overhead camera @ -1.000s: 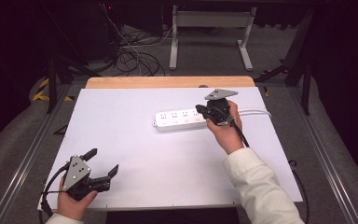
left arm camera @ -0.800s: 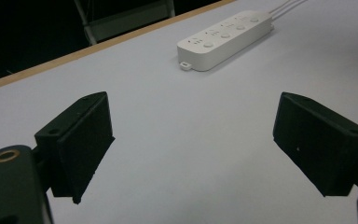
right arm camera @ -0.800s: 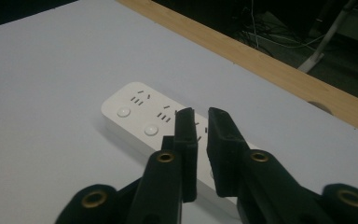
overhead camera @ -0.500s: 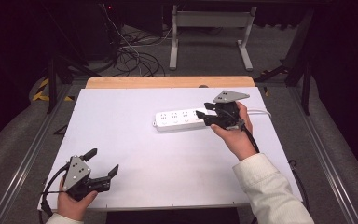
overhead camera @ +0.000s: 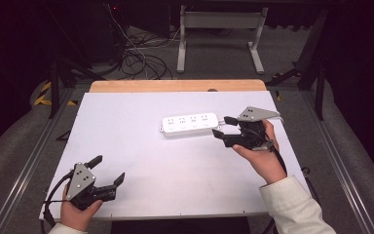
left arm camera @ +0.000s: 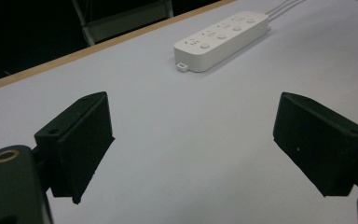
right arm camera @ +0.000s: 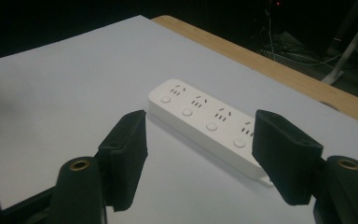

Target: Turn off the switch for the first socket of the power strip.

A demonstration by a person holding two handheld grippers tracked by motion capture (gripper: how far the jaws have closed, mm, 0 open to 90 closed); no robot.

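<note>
A white power strip [overhead camera: 190, 125] with several sockets lies flat in the middle of the white table [overhead camera: 141, 112]. My right gripper [overhead camera: 221, 126] hovers just off the strip's right end, pointing at it. Its jaws have just been opening and stand open, apart from the strip with nothing between them. In the right gripper view the strip [right arm camera: 205, 121] lies just beyond the open right gripper [right arm camera: 198, 154]. My left gripper [overhead camera: 109, 169] rests near the front left corner, open and empty. In the left gripper view the strip [left arm camera: 223, 39] lies far ahead of the left gripper [left arm camera: 191, 144].
A wooden strip [overhead camera: 175, 86] borders the table's far edge. Beyond it, on the dark floor, are tangled cables [overhead camera: 141, 58] and a white metal stand [overhead camera: 219, 29]. Metal rails run along both sides of the table.
My right gripper has drawn back to the right, away from the strip's end, and its jaws have gone from shut to open. The left gripper has stayed put.
</note>
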